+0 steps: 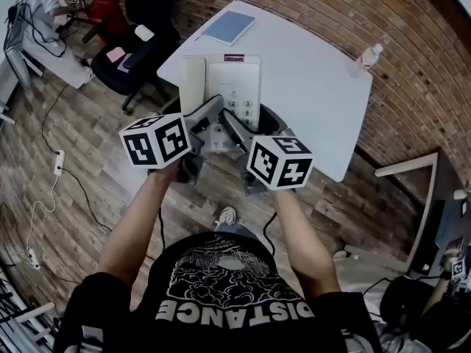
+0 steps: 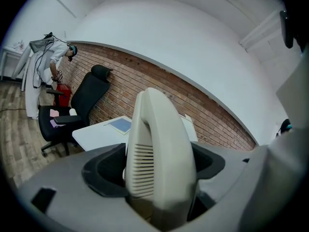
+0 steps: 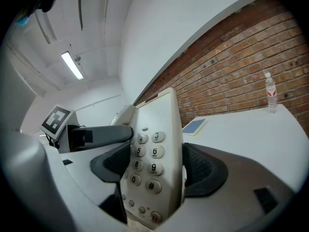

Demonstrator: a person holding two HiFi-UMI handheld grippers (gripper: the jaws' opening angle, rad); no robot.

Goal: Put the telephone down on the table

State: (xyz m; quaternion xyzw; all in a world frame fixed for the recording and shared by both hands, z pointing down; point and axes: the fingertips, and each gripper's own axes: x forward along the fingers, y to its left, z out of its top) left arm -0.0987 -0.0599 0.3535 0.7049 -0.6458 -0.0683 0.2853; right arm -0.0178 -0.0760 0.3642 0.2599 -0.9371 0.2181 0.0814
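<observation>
Item 1: cream-white plastic desk telephone with a handset on its left and a grey-buttoned keypad on its right. It is hanging between both grippers at the near edge of the worktop. No view is showing whether its underside is touching the surface.

Item 2: left hand-held gripper, topped by a black-and-white marker cube. Its dark padded jaws are pinching the ribbed end of the handset, one jaw on each side.

Item 3: right hand-held gripper, with a matching cube. Its jaws are clamping the telephone's keypad body (digits 2 to 9, 0 and # are showing between the pads), and the left gripper's grey finger is reaching in from the other side.

Item 4: white rounded worktop, carrying the items below.

Item 5: thin blue rectangular notebook, lying flat near the far edge, well apart from the telephone.

Item 6: clear plastic bottle, standing upright at the right corner.

Item 7: black padded office chair, sitting on the wood-plank floor just left of the worktop.

Item 8: red brick wall, running behind the worktop.
</observation>
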